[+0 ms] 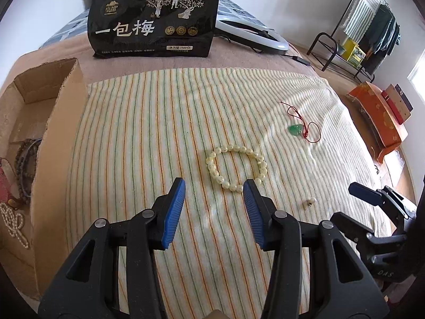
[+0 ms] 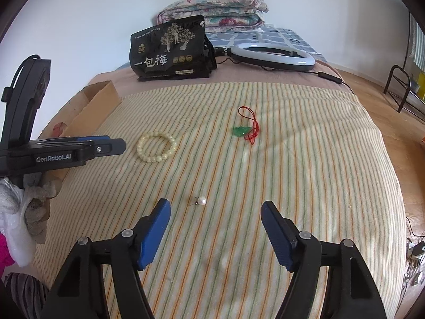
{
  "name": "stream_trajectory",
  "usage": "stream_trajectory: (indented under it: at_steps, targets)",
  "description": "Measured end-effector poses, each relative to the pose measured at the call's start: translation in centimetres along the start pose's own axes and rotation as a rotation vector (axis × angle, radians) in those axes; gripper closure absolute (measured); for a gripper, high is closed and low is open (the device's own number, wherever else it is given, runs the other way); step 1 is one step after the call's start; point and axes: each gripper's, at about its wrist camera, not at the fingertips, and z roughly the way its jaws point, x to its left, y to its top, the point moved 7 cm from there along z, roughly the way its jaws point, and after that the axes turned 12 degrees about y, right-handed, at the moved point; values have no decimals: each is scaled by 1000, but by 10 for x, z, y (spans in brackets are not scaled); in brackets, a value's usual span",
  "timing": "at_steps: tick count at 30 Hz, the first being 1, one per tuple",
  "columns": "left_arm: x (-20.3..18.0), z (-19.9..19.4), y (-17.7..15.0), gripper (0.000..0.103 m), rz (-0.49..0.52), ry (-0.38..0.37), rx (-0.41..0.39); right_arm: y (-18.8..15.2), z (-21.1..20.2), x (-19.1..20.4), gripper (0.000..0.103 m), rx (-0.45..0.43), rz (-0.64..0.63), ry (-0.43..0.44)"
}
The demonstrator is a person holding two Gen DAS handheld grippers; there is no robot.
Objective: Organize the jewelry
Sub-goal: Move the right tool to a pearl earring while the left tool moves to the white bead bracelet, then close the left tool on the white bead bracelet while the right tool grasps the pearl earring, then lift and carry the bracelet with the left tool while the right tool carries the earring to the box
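Note:
A cream bead bracelet (image 1: 236, 167) (image 2: 156, 146) lies on the striped cloth (image 1: 164, 133). My left gripper (image 1: 214, 186) is open just short of it and empty. A green pendant on a red cord (image 1: 295, 129) (image 2: 240, 130) lies farther right. A pearl earring (image 1: 309, 202) (image 2: 202, 201) lies between the two grippers. My right gripper (image 2: 215, 207) is open and empty, just behind the pearl. A cardboard box (image 1: 61, 122) at the left holds dark wooden beads (image 1: 25, 167) and a pearl strand (image 1: 13, 220).
A black snack bag (image 1: 155, 18) stands at the back of the bed. A ring light (image 2: 273, 55) with its cable lies behind on the right. Folded quilts (image 2: 215, 9) sit farther back. An orange box (image 1: 377, 119) and a clothes rack (image 1: 366, 26) stand to the right.

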Motion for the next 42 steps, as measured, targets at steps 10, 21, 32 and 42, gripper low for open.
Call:
stream_trajectory:
  at_steps: [10,21,32,42]
  targets:
    - [-2,31,6,58,-21,24,24,-3,18,0,51,21,-17,9]
    - [-9,40,8,63,19,51,-12,-5,35,6,66,53,-56,5]
    - [-14,42,9,96,54,85,-59,-7,41,11,85,61,-104,-59]
    - [-13,21,11,98,52,67,-85,-3,27,13,86,24,-71,-38]
